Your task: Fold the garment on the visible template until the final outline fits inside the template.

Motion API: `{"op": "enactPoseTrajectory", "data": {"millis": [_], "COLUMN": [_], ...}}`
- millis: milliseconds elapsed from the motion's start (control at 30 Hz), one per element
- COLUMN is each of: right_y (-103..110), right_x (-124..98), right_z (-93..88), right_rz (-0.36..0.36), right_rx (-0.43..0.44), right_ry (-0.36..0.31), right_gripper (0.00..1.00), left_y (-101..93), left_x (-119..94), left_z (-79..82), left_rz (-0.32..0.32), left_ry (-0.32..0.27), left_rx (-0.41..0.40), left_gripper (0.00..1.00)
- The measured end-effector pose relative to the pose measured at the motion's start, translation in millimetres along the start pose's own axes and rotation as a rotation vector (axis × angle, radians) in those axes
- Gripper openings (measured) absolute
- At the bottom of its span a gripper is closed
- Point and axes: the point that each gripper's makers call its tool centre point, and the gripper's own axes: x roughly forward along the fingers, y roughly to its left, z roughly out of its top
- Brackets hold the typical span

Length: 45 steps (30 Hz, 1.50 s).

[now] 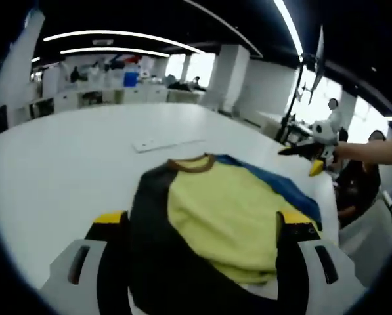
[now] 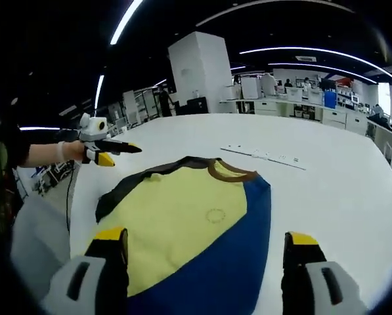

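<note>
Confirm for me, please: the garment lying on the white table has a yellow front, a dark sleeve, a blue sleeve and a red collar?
Not quite: the collar is brown, not red, as the right gripper view shows. The rest holds: the garment lies on the white table with a yellow front, one dark sleeve and one blue sleeve.

Open-plan office: rows of desks (image 2: 294, 98), ceiling light strips (image 1: 117, 34), white columns (image 2: 199, 65).

Both hang empty, jaws spread wide — left gripper (image 1: 205, 226) low, right gripper (image 2: 205, 243) alike.

No text, label or number can be read anywhere.
</note>
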Motion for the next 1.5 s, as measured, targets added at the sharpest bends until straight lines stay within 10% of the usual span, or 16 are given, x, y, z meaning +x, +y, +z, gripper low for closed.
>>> {"op": "enactPoseTrajectory", "data": {"millis": [733, 1333, 1500], "right_y": [39.0, 72.5, 86.8], "right_x": [-59.3, -67.9, -66.4], "right_z": [-46.6, -69.3, -92.9], "right_rz": [-0.051, 0.016, 0.057], "right_rx": [0.113, -0.092, -0.003], "right_ry": [-0.04, 0.08, 0.13], "right_gripper": [0.97, 0.74, 0.65], "left_y": [-26.5, -38.1, -37.7], "left_x": [-80.2, -84.0, -85.3], "left_z": [-42.6, -33.0, -36.7], "left_rz": [0.071, 0.065, 0.069], "left_ry": [-0.03, -0.073, -0.074], "left_rx": [-0.081, -0.103, -0.12], "left_gripper": [0.87, 0.85, 0.85]}}
